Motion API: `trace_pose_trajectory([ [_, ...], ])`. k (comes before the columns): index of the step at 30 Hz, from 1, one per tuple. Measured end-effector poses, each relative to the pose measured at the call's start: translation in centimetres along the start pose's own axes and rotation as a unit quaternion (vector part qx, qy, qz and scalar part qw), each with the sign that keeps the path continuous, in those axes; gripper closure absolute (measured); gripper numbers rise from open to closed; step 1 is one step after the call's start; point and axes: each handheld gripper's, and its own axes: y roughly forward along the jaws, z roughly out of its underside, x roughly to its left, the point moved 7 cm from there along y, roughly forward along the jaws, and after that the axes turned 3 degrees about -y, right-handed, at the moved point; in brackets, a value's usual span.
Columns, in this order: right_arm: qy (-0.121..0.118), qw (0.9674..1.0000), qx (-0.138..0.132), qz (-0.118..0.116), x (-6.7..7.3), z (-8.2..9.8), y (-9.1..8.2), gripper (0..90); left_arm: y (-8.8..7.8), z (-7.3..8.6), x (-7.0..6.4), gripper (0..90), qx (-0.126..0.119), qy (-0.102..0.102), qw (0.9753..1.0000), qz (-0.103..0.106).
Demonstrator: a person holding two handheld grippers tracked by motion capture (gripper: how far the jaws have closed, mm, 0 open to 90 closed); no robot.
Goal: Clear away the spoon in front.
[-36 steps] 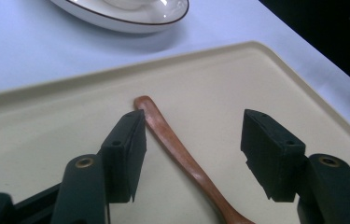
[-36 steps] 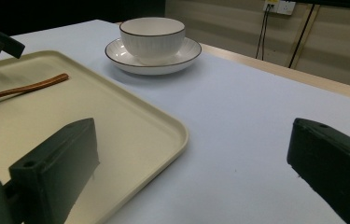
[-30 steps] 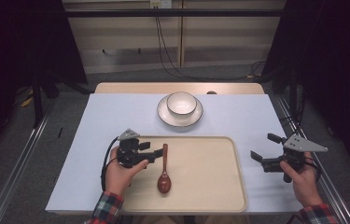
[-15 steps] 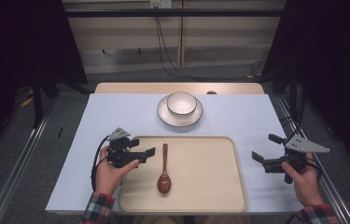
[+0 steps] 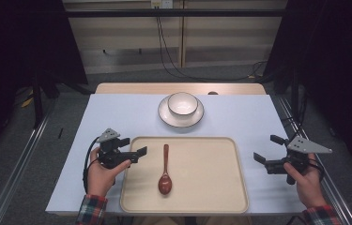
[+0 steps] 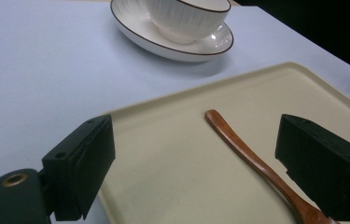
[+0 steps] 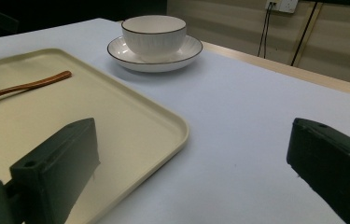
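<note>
A brown wooden spoon (image 5: 164, 165) lies lengthwise on the cream tray (image 5: 206, 178), bowl end toward me. My left gripper (image 5: 136, 146) hovers over the tray's left edge, pointing right at the spoon. It is open, its jaws have just been opening, and nothing sits between them. In the left gripper view the spoon (image 6: 242, 149) lies on the tray (image 6: 163, 163) just beyond the gripper (image 6: 196, 135). My right gripper (image 5: 265, 148) is open over the cloth right of the tray, holding nothing. The right gripper view shows that gripper (image 7: 191, 154) near the tray's corner (image 7: 130, 116).
A white bowl (image 5: 182, 103) stands on a white saucer (image 5: 166, 117) behind the tray, at the middle of the table. A pale blue cloth (image 5: 117, 117) covers the table. Black cables hang on the wall behind.
My left gripper has drawn back leftward from the spoon to the tray's left edge, and its jaws stand wider. The spoon stays on the tray. The right gripper has not moved.
</note>
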Motion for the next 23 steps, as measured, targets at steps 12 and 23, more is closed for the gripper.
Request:
trace_pose_trajectory([
  [12, 0.0, 1.0, 0.002, -0.002, -0.1, 0.3, -0.3, 1.5, -1.6, -0.1, 0.9, 10.8, -0.023, 0.02, 0.9995, 0.0],
  [23, 0.004, 1.0, 0.007, -0.002, -0.2, 0.6, -0.2, 1.2, -2.6, 0.1, 2.2, 10.2, -0.034, 0.005, 0.9993, -0.018],
])
